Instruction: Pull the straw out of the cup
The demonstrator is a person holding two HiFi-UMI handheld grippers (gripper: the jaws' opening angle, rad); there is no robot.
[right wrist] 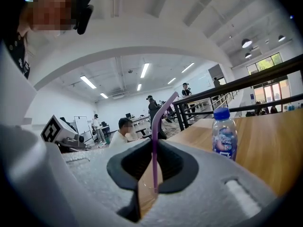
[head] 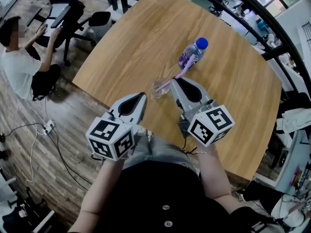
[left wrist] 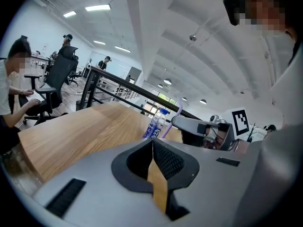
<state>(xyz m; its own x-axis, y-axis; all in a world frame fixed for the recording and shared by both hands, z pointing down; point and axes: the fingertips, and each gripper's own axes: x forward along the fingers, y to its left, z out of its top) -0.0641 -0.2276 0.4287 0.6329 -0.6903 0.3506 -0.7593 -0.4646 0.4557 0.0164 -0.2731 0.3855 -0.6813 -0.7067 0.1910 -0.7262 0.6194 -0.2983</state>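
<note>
Currently right hand-held gripper clamps the purple straw; left hand-held gripper closed, empty. Unsteadied clear cup may tip if straw drags.

- A broad table with a light wood-grain top and a curved edge.
- A clear plastic bottle with blue cap and purple label stands upright on it.
- A small clear cup stands near the table's front edge.

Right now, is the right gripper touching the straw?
Touching. In the right gripper view, the right gripper has its jaws closed on the straw, which runs up from between the pads.
</note>
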